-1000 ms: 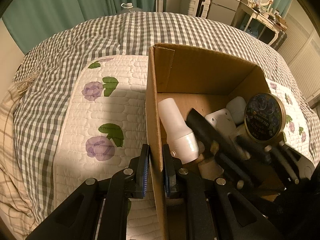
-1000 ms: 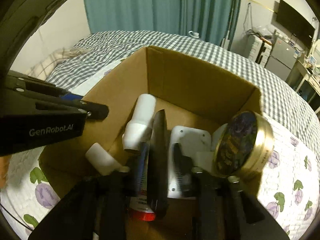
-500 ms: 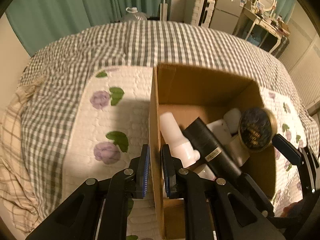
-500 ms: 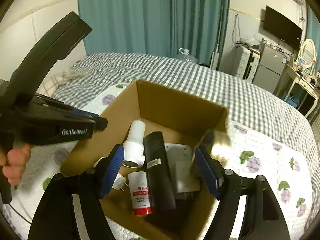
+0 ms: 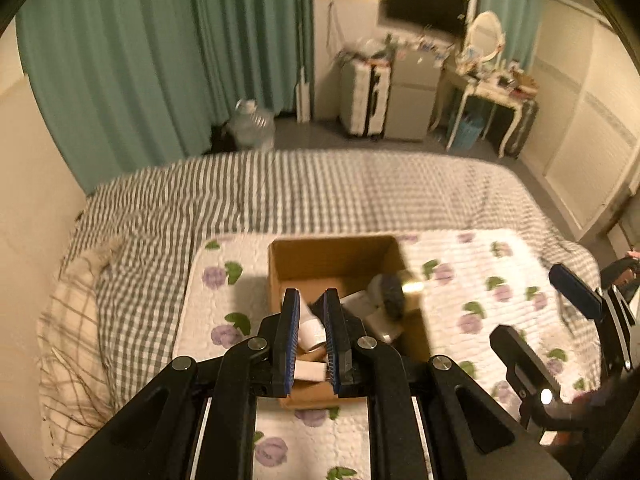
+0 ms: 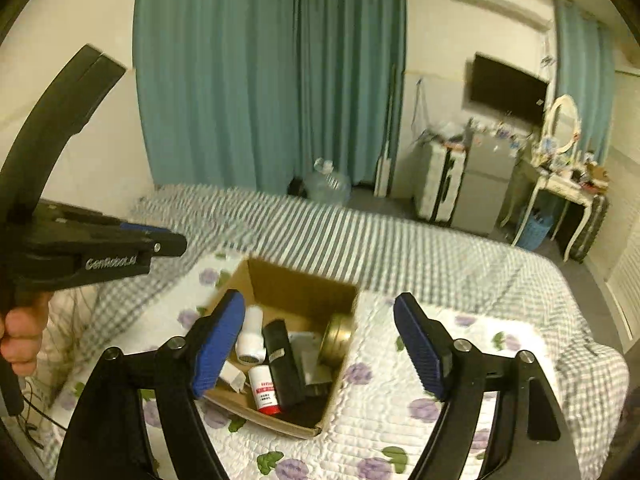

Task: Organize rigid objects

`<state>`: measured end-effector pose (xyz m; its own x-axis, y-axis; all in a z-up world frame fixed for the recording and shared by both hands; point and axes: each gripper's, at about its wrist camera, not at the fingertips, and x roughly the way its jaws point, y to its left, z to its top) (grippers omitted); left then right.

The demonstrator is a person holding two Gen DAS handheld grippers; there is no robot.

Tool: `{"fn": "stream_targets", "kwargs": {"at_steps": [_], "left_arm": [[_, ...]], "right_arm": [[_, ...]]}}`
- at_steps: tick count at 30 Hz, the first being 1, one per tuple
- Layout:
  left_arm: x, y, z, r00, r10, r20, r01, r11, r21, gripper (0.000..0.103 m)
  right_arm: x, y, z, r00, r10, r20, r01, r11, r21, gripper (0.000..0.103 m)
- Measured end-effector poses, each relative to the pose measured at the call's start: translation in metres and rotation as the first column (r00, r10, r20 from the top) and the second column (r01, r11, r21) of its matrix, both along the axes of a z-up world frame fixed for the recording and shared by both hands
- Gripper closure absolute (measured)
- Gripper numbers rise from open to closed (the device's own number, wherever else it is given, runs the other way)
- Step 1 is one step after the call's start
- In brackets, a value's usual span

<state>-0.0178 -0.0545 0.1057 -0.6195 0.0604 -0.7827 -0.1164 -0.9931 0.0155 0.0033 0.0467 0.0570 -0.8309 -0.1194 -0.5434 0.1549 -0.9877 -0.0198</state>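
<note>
An open cardboard box point(image 6: 304, 288) point(image 5: 336, 256) sits on the flowered quilt. Inside lie a white bottle point(image 6: 250, 340), a black tube point(image 6: 282, 360), a small red-labelled bottle point(image 6: 264, 390), a white device point(image 6: 310, 346) and a gold round tin point(image 6: 338, 338) on edge. My right gripper point(image 6: 320, 300) point(image 5: 524, 300) hovers above the box, its jaws opening wide with nothing between them. My left gripper point(image 5: 311, 328) point(image 6: 176, 242) is shut and empty, raised over the box's left side, apart from the cardboard.
The white quilt with purple flowers point(image 6: 400, 380) lies on a grey checked bedspread point(image 5: 320, 192). Beyond the bed are teal curtains point(image 6: 260, 80), a water jug point(image 6: 330, 184), a suitcase point(image 5: 362, 100) and a dressing table point(image 5: 492, 88). A person's hand point(image 6: 20, 336) holds the left gripper.
Both grippers rose well above the box. The left one came off the box's left wall. The right jaws spread wide and left the black tube in the box.
</note>
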Motion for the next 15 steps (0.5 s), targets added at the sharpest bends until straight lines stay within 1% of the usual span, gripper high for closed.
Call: {"fn": "stream_targets", "kwargs": {"at_steps": [2,3,5,8,10,12,13,14,15], "left_arm": [[0.016,0.004,0.017,0.999,-0.004,-0.039,0.004,1.0,0.01,0.09],[0.026,0.005,0.025,0.998,-0.007,-0.066,0.009,1.0,0.024,0.088],[0.049,0.008,0.038,0.992,-0.027,-0.127,0.033,0.998,0.046,0.085],[0.078,0.016,0.041,0.98,-0.062,-0.19,0.071,0.997,0.037,0.082],[0.096,0.018,0.037,0.969,-0.077,-0.235,0.087,0.996,0.036,0.074],[0.115,0.018,0.028,0.952,-0.073,-0.297,0.088,0.995,0.037,0.044],[0.121,0.018,0.024,0.944,-0.065,-0.323,0.082,0.996,0.04,0.039],[0.128,0.017,0.016,0.932,-0.044,-0.359,0.065,0.997,0.047,0.036],[0.134,0.016,0.008,0.922,-0.018,-0.386,0.039,0.998,0.046,0.035]], "right_arm": [[0.022,0.004,0.019,0.999,-0.023,-0.048,0.024,0.999,0.026,0.016],[0.033,0.007,0.025,0.996,-0.041,-0.075,0.044,0.998,0.044,0.014],[0.055,0.014,0.035,0.988,-0.085,-0.133,0.093,0.994,0.061,0.008],[0.081,0.025,0.036,0.978,-0.131,-0.162,0.142,0.988,0.057,0.007],[0.093,0.031,0.031,0.976,-0.147,-0.16,0.157,0.986,0.05,0.007],[0.103,0.034,0.025,0.974,-0.156,-0.167,0.166,0.985,0.053,0.006],[0.109,0.035,0.018,0.97,-0.167,-0.179,0.18,0.982,0.057,0.005],[0.114,0.038,0.014,0.967,-0.176,-0.185,0.19,0.98,0.058,0.002],[0.119,0.04,0.008,0.963,-0.185,-0.195,0.2,0.978,0.058,0.0]]}}
